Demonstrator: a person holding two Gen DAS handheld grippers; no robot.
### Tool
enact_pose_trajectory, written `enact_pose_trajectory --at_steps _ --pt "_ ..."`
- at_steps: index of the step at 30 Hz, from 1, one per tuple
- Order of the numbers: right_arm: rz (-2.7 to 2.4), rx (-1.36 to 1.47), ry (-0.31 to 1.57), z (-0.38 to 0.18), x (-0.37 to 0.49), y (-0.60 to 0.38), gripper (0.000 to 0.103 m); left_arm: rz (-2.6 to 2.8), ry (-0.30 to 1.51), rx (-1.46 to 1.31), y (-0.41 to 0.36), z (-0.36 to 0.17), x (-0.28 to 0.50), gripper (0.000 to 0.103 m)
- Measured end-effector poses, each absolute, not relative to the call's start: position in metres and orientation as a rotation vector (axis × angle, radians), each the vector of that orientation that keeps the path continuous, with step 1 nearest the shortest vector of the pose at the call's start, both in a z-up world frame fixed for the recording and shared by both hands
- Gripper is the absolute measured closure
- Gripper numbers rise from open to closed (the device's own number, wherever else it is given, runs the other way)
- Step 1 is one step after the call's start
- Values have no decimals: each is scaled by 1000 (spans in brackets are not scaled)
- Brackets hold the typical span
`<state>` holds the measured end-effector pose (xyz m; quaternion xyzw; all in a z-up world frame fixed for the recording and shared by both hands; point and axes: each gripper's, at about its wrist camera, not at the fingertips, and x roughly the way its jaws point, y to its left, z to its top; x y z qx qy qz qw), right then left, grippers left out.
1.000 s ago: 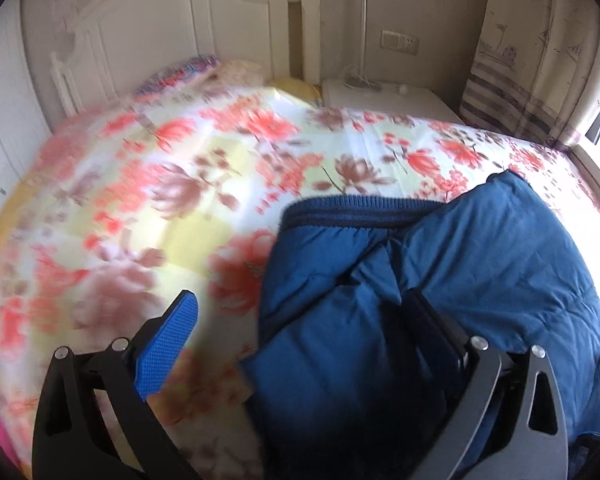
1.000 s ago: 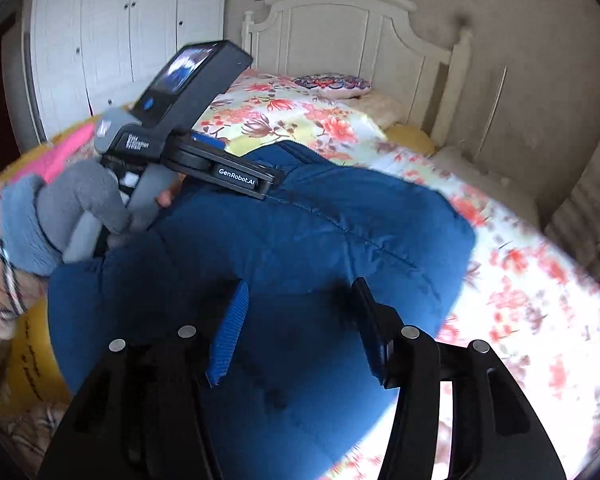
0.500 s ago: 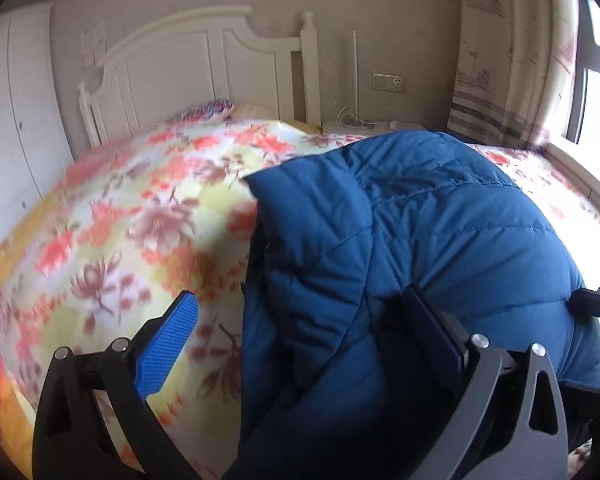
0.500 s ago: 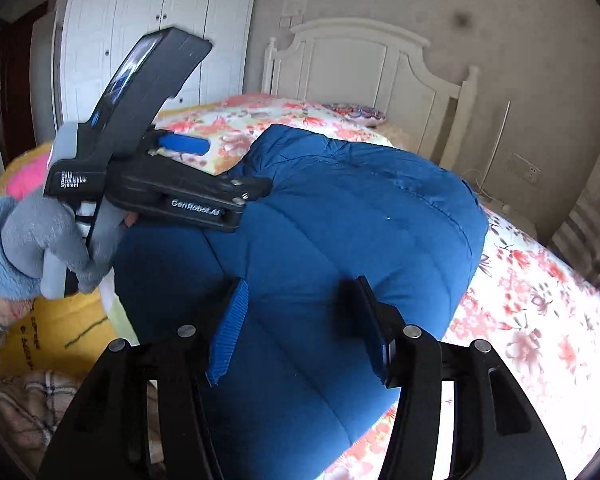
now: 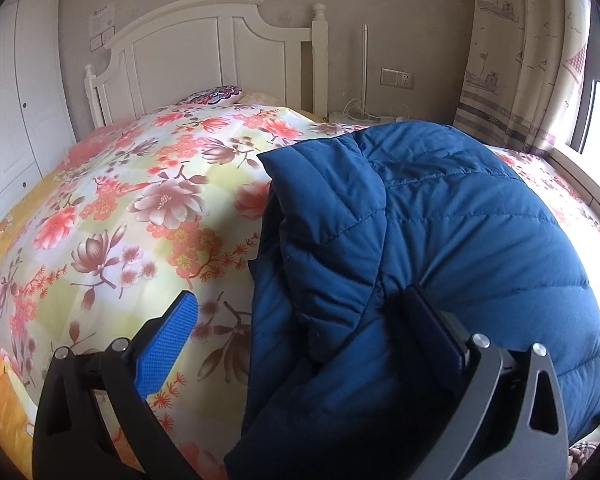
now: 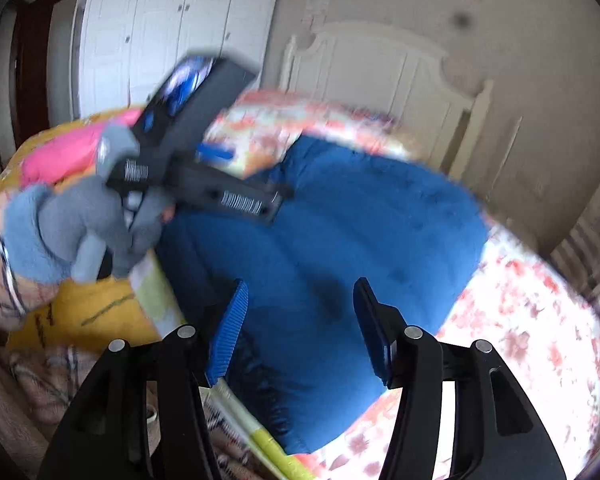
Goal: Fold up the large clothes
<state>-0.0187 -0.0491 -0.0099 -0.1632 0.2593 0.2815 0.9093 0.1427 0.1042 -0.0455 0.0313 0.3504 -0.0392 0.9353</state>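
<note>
A large blue padded jacket (image 5: 440,240) lies bunched on the floral bed (image 5: 140,208); it also shows in the right wrist view (image 6: 340,232). My left gripper (image 5: 300,320) is open, its left finger (image 5: 172,332) over the sheet and its right finger (image 5: 432,320) pressed into the jacket's near edge. My right gripper (image 6: 300,320) is open, its jaws standing apart just in front of the jacket's near edge, holding nothing. The left gripper (image 6: 204,176), held by a grey-gloved hand (image 6: 72,236), shows at the jacket's left side.
A white headboard (image 5: 204,52) and pillow (image 5: 212,96) are at the bed's far end. White wardrobes (image 6: 172,32) stand to the left, a curtain (image 5: 512,52) and window to the right. Pink and yellow bedding (image 6: 72,152) lies at the bed's near left.
The right gripper's jaws have spread wider and drawn back from the jacket. The jacket has sunk lower onto the bed. The left gripper stays open, its view now steadier and raised.
</note>
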Motion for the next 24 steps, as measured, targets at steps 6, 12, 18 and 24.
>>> enact_pose_trajectory --at_steps 6,12,18,24 --pt "623 -285 634 -38 -2 -56 49 -79 712 71 103 -47 142 2" --pt "620 -302 631 -38 -7 -55 49 -81 711 57 105 -48 142 2" --pt "613 -305 640 -37 -7 -53 48 -94 766 124 93 -3 147 3" --pt "609 -305 639 -37 -7 -52 48 -154 664 175 59 67 212 2"
